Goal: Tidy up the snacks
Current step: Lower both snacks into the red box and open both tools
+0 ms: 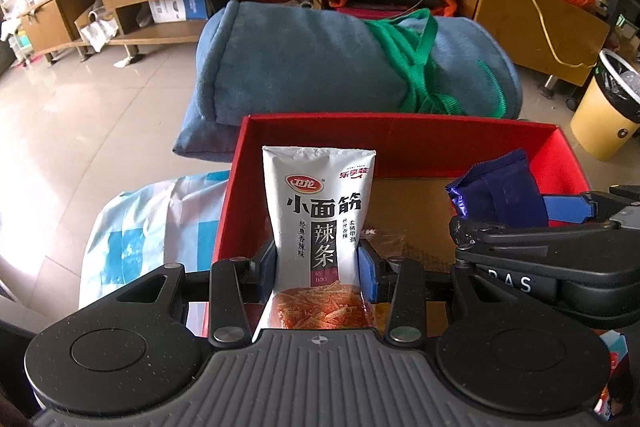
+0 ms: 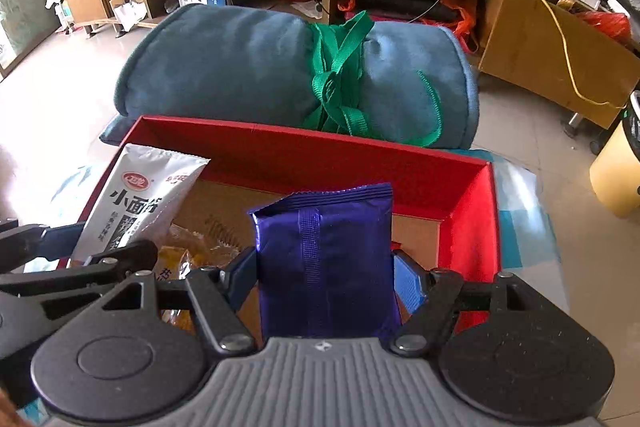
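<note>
The left tool is gripping a white, glossy, Chinese-lettered snack pouch upright; the right tool is clamping a shiny purple foil packet, both over the red cardboard box.

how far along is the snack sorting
Done: one clear-wrapped yellow snack already lies in the red box. In hand: the left gripper holds a white latiao packet and the right gripper a purple packet, both over the box. Left: releasing both.
</note>
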Demonstrator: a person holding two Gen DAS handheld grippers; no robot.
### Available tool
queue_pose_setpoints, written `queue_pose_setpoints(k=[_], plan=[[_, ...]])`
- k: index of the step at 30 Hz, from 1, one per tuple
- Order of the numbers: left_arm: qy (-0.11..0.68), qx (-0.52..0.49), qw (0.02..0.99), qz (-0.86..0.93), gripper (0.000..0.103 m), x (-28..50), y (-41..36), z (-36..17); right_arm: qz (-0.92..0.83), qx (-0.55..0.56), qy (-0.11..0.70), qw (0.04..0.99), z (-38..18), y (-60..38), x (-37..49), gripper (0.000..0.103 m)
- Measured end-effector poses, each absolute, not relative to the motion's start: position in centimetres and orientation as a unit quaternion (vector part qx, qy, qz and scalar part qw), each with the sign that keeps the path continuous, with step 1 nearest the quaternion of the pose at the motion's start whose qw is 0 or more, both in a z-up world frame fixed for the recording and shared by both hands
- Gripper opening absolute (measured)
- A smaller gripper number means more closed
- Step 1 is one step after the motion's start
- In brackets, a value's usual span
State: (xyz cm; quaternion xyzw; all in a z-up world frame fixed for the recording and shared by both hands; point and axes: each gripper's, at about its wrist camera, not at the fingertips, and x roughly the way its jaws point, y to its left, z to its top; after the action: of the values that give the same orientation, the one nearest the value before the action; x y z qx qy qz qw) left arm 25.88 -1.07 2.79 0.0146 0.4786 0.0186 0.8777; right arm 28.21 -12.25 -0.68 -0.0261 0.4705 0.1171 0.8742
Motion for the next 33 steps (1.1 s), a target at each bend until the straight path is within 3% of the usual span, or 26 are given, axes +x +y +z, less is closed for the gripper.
queue_pose_setpoints(k=[8, 16, 33], plan=[[0.49, 0.016, 0.871, 0.026, 0.05, 26.4, -0.8, 1.7, 0.118, -0.033, 0.479, 0.869, -1.9, -11.7, 29.0, 0.068], [0.486, 0.017, 0.873, 0.034, 0.063, 26.4, -0.6, 1.9, 0.114, -0.029, 0.477, 0.871, -1.9, -12.1, 29.0, 0.072], [0.471, 0.011, 0.882, 0.029, 0.075, 25.5, -0.5, 3.6, 0.111, -0.017, 0.466, 0.878, -0.4, -13.0, 28.4, 0.072]])
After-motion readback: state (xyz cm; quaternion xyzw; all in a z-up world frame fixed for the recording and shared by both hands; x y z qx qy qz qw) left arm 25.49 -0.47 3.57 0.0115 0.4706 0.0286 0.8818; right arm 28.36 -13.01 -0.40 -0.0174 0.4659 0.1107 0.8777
